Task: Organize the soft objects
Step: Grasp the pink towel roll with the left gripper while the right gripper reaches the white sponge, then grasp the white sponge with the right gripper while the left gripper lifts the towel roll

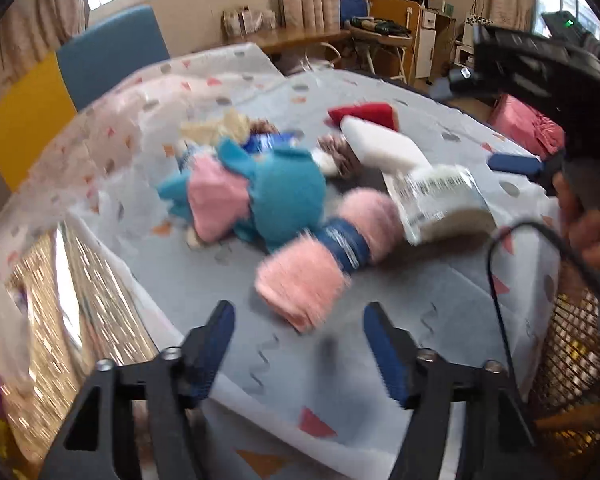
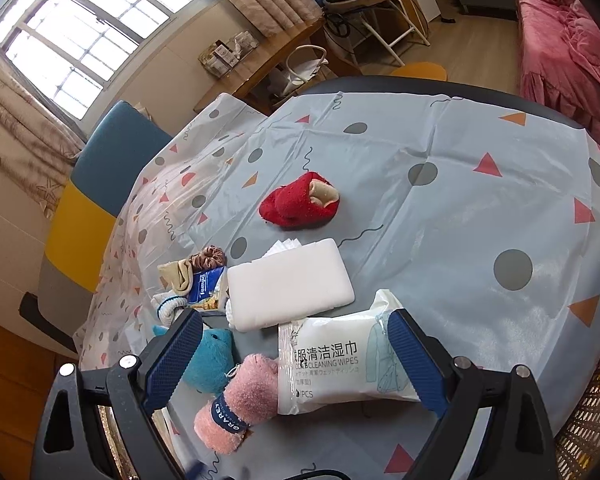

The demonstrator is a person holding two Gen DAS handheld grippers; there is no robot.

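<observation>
Soft things lie in a pile on the patterned tablecloth (image 2: 480, 208). A rolled pink towel with a blue band (image 1: 320, 256) (image 2: 236, 404) lies nearest. Beside it are a blue and pink plush toy (image 1: 268, 192) (image 2: 210, 360), a pack of cleaning wipes (image 1: 440, 200) (image 2: 340, 364), a white tissue pack (image 2: 288, 284) (image 1: 384, 144), a red sock (image 2: 300, 200) (image 1: 364, 114) and a small blue tissue packet (image 2: 204, 284). My left gripper (image 1: 298, 344) is open, just short of the pink towel. My right gripper (image 2: 296, 356) is open above the towel and wipes; it also shows in the left wrist view (image 1: 540, 168).
A gold glittery container (image 1: 72, 308) stands at the table's left edge. A woven mesh basket (image 1: 572, 344) (image 2: 592, 412) stands at the right. A blue and yellow chair (image 2: 100, 184) is behind the table. A pink bed (image 2: 560, 48) is far right.
</observation>
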